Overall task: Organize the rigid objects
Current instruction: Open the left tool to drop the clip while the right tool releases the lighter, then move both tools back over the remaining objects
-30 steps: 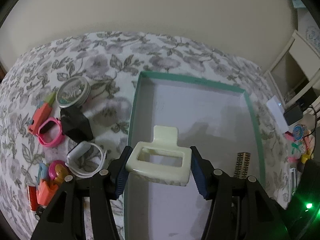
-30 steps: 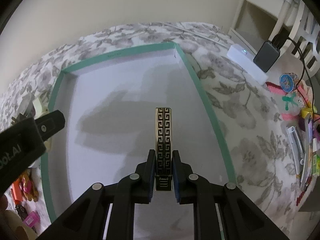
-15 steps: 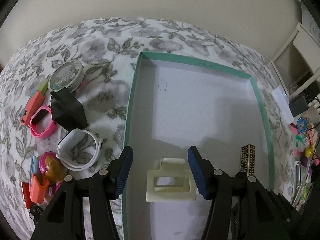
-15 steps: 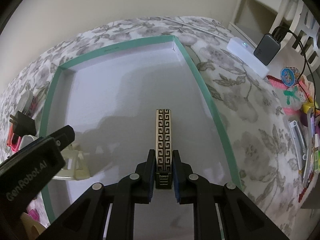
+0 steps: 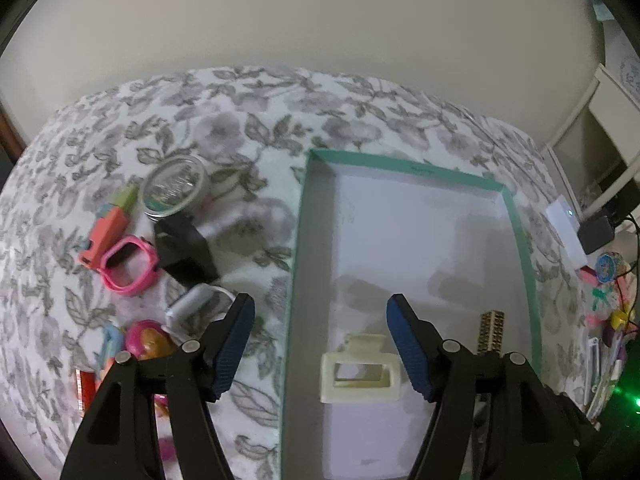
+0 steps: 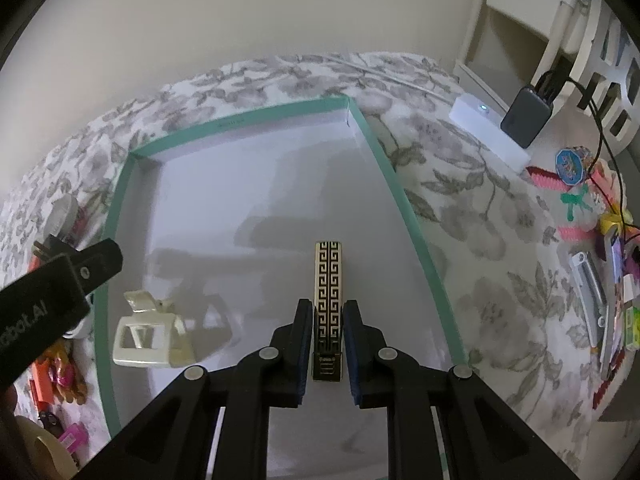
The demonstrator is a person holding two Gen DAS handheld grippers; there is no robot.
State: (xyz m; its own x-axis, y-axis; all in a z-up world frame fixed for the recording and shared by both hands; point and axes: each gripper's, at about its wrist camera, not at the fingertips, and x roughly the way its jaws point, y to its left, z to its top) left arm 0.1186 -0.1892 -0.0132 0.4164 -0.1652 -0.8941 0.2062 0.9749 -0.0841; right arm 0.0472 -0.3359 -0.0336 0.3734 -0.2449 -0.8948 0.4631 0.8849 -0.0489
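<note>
A cream hair claw clip (image 5: 360, 376) lies in the green-rimmed white tray (image 5: 298, 240), near its left wall; it also shows in the right wrist view (image 6: 150, 334). My left gripper (image 5: 320, 342) is open and empty above it, jaws wide apart. My right gripper (image 6: 327, 316) is shut on a black-and-gold patterned bar (image 6: 328, 292), held low over the tray (image 6: 384, 168) floor; the bar's tip shows in the left wrist view (image 5: 491, 332).
Left of the tray lie a round tin (image 5: 176, 186), a black block (image 5: 184, 250), a pink watch (image 5: 128, 268), a white watch (image 5: 192, 306) and small toys. Right of it are a white box (image 6: 488, 132), a charger (image 6: 528, 114) and hair accessories (image 6: 592, 280).
My left gripper opened and let the cream claw clip drop into the tray, then drew back and up. The right gripper lowered slightly, still gripping the bar.
</note>
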